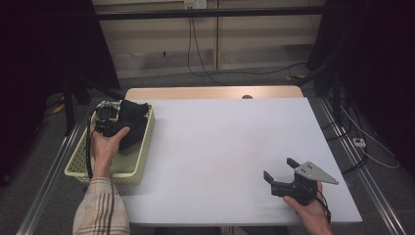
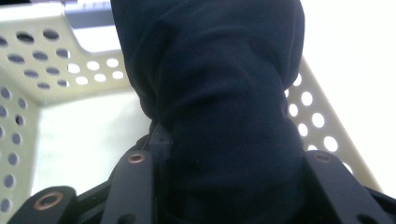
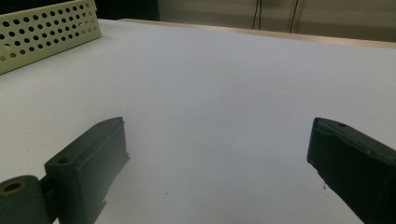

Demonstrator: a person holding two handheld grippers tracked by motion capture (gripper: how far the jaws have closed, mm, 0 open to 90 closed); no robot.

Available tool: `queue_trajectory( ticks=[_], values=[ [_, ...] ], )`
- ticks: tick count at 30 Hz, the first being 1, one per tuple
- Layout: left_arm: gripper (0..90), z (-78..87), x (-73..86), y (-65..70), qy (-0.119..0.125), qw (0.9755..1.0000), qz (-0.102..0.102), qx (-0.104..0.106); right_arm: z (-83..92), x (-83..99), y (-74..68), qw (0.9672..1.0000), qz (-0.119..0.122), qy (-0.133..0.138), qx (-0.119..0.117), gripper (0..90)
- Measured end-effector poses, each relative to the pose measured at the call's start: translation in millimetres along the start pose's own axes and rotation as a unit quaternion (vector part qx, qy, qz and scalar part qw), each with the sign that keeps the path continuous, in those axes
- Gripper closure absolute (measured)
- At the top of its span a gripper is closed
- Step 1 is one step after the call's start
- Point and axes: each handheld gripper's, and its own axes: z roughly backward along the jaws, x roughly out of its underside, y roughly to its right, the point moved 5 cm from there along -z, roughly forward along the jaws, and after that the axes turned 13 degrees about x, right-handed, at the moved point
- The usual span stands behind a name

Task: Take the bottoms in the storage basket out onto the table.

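The white table [image 1: 220,147] carries a pale perforated basket [image 1: 142,159] at its 9 o'clock edge, holding a dark cloth [image 1: 134,115]. It looks soft, light, and apt to sag, so a bunched fold is best. The left gripper [image 1: 110,122] is clamped on it; the right gripper [image 1: 280,173], at 4 o'clock, gapes empty

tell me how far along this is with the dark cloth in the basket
Done: the left gripper has closed on the dark cloth inside the pale perforated basket. In hand: the cloth is bunched between its jaws, part of it draped at the basket's far end. Left: the cloth is not yet out on the white table, and the right gripper waits open over the table, holding nothing.
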Motion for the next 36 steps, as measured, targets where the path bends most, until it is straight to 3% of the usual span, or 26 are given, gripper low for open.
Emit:
queue_trajectory(
  ticks=[2,8,12,13,16,20,27,28,31,32,33,36],
  values=[
    [55.4,2.6,-0.4,-0.6,0.006,0.9999,-0.008,0.005,-0.1,0.0,-0.7,1.0,0.001,0.0,-0.001,4.8],
    [55.2,8.8,0.3,-2.0,0.028,0.9995,0.001,0.012,1.2,0.0,-1.1,1.0,0.004,0.001,-0.001,4.8],
    [54.6,14.3,1.7,-4.3,0.051,0.9984,0.007,0.021,1.2,-0.1,-0.2,1.0,0.001,0.002,0.0,4.8],
    [54.5,16.7,1.9,-5.0,0.067,0.9974,0.01,0.028,1.4,-0.2,-0.3,1.0,0.001,0.002,-0.001,4.8],
    [54.5,21.4,0.6,-5.0,0.081,0.9964,0.011,0.021,1.4,-0.2,-0.7,1.0,0.002,0.003,-0.002,4.8],
    [54.5,26.6,-0.9,-3.4,0.094,0.9952,0.011,0.027,1.5,-0.2,-0.6,1.0,0.001,0.002,-0.002,4.8],
    [54.5,36.0,-5.0,0.6,0.124,0.9921,-0.001,0.016,2.0,-0.6,0.4,1.0,-0.004,0.001,-0.001,4.8],
    [54.4,38.9,-6.1,1.8,0.139,0.9902,-0.009,0.013,2.2,-0.6,0.4,1.0,-0.004,0.002,-0.001,4.8],
    [54.5,42.6,-7.4,3.6,0.15,0.9885,-0.018,0.009,2.5,-0.7,0.6,1.0,-0.003,0.002,-0.002,4.8],
    [54.5,45.7,-9.2,5.8,0.164,0.9861,-0.022,0.011,2.4,-0.7,0.8,1.0,-0.003,0.002,-0.002,4.8],
    [54.4,45.7,-9.2,5.8,0.164,0.9861,-0.022,0.011,2.4,-0.7,0.8,1.0,-0.003,0.002,-0.002,4.8],
    [54.3,49.8,-11.1,9.5,0.181,0.9828,-0.029,0.025,2.6,-0.7,0.7,1.0,-0.003,0.002,-0.002,4.8]
  ],
)
